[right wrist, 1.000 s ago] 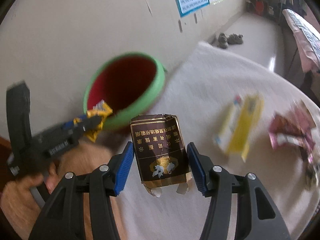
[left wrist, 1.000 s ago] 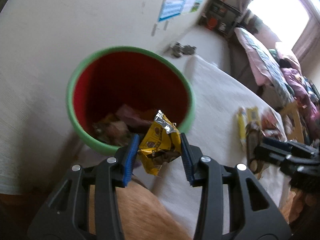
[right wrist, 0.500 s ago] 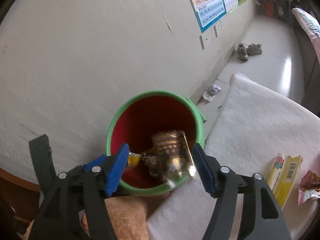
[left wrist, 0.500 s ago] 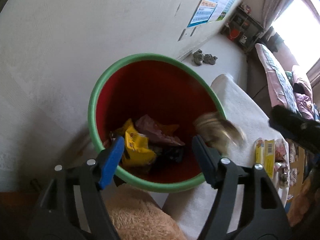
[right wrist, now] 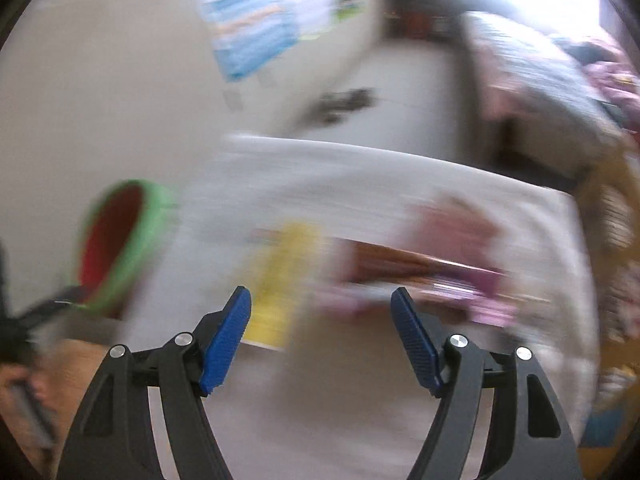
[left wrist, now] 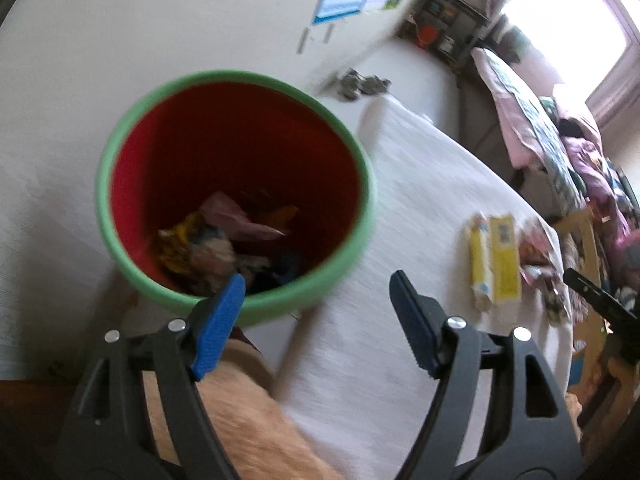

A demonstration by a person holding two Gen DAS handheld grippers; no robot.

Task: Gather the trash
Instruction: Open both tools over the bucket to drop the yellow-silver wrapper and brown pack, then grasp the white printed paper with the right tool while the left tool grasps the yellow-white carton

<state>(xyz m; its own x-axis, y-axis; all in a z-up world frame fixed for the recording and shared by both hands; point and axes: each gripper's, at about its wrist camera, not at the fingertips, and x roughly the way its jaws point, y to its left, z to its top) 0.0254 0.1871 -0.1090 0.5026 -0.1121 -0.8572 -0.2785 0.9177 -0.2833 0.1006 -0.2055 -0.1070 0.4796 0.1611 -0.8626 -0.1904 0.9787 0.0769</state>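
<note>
White cloth covers the table (left wrist: 424,216), which fills the lower and right part of both views, with a pale wall (left wrist: 120,40) behind it and a bed (left wrist: 532,120) at upper right.

Largest item on the table: a green bin (left wrist: 236,308) with a red inside, at left centre of the left wrist view and at the left edge of the right wrist view (right wrist: 120,256). Several crumpled wrappers (left wrist: 224,240) lie at its bottom.

Trash not yet collected: a yellow box (left wrist: 494,258) lies flat on the cloth at right centre of the left wrist view, its long axis running from the upper frame toward the lower frame. Just right of it sit mixed pink and brown wrappers (left wrist: 540,256). In the right wrist view the same yellow box (right wrist: 280,280) shows as a blur just above and between the pads, with a pink smear of wrappers (right wrist: 440,260) to its right.

Left tool (left wrist: 316,320): jaws opening, nothing between them, tips at the near rim of the bin.

Right tool (right wrist: 320,328): jaws wide, nothing between them; heavy blur in its view.

Judgement: the right tool faces the remaining trash almost head-on, while that trash lies well to the right of the left tool. The right hand is the nearer. The box's long axis appears to run roughly away from the tool, so the jaws would span its short side.
</note>
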